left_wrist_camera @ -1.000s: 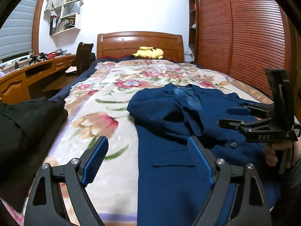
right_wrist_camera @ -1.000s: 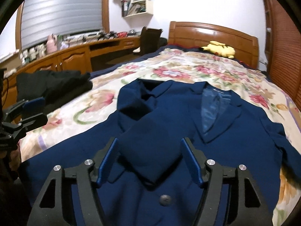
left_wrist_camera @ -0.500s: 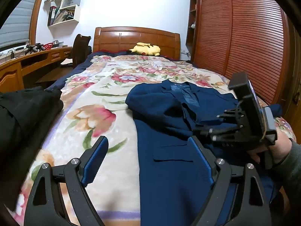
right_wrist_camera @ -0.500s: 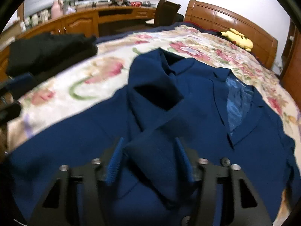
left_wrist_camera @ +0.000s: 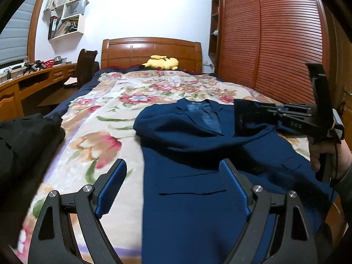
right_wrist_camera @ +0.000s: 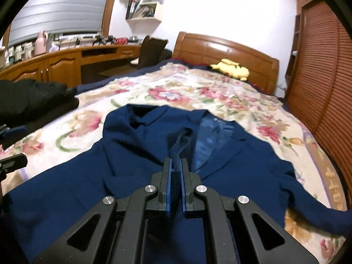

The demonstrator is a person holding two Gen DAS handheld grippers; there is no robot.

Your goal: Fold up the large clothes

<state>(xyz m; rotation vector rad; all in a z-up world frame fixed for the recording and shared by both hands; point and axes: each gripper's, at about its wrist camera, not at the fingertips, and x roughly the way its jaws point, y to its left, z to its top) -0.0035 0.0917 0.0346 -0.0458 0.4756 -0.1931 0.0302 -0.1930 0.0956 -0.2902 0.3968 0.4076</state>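
a floral-covered bed (left_wrist_camera: 105,114) carries a navy jacket (left_wrist_camera: 193,187), black clothing (left_wrist_camera: 24,140) and a yellow plush (left_wrist_camera: 161,62).

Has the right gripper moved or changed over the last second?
Yes. The right gripper has closed on the blazer sleeve cuff and lifted it toward the lapel, away from the front button it hovered over earlier.

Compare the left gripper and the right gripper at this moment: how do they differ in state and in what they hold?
The left gripper is open with its jaws wide apart, while the right gripper is shut. The left gripper holds nothing and hovers over the blue jacket; the right gripper pinches a fold of the jacket's cloth. Both have black frames with blue pads and are over the same jacket on the bed.
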